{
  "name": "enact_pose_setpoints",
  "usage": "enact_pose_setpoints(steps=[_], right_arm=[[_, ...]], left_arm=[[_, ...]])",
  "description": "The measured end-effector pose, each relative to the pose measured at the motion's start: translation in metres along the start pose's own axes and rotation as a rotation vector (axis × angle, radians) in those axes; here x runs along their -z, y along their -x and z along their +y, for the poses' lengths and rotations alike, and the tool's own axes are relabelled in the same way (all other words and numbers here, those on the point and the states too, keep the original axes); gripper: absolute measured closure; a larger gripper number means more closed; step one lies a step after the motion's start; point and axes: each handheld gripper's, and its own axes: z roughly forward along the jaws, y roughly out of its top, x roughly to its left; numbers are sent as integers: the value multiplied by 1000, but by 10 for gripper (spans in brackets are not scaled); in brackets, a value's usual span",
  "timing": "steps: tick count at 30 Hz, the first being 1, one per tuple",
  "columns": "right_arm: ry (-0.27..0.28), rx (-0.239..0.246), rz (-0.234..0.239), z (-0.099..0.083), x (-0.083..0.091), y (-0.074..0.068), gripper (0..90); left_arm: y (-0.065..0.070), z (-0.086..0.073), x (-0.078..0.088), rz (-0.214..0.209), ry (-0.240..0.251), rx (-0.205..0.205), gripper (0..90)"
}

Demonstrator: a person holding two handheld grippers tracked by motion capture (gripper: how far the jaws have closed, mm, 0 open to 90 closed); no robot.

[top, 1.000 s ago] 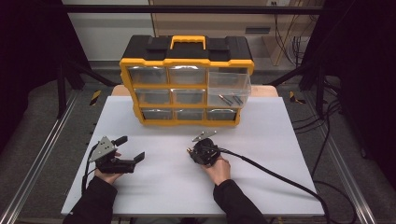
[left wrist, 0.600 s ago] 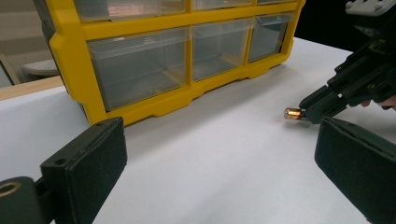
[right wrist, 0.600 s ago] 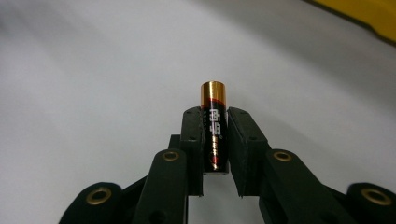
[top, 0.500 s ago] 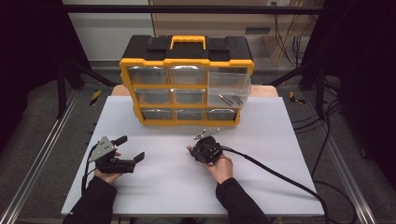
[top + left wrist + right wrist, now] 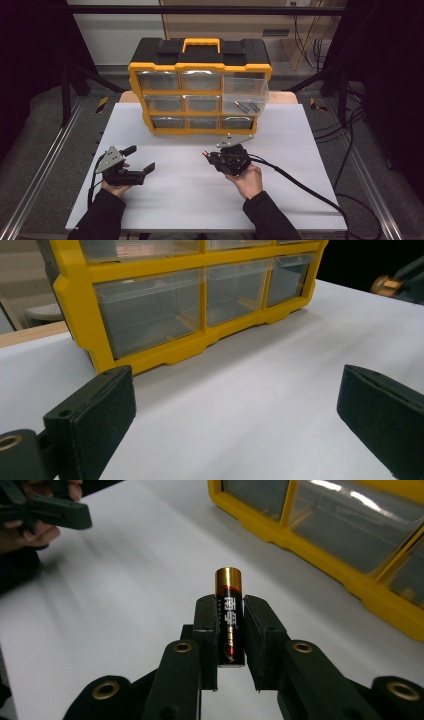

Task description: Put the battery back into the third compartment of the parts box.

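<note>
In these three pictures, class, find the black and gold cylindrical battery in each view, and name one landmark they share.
High view: the black and gold cylindrical battery pokes out leftward from the right gripper, right of centre on the white table.
Left gripper view: its gold tip peeks in at the upper right edge.
Right gripper view: centre, upright between the closed jaws.
Shared landmark: the yellow drawer organiser.

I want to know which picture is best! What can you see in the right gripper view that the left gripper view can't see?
Right gripper view: the right gripper has its fingers shut on a black and gold battery, above the table.

Left gripper view: the left gripper has its fingers wide apart with nothing between them.

Both: the yellow drawer box with clear drawers, and the white table.
</note>
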Motion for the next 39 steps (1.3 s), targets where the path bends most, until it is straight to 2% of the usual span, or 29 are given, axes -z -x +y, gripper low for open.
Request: enact_pose_setpoints(steps=[4,13,19,30,39], right_arm=[[24,23,-16,7,22,1,771],[118,34,-23,30,71,6,771],[145,66,-41,47,98,6,771],[186,98,-51,71,127,2,771],[229,106,-96,94,146,7,771]], left_arm=[[0,0,-1,0,-2,0,16],[0,0,-1,1,-3,-1,16],[0,0,0,-1,-2,0,16],[0,-1,-1,-1,-4,0,16],[0,-1,-1,-2,-4,0,16]])
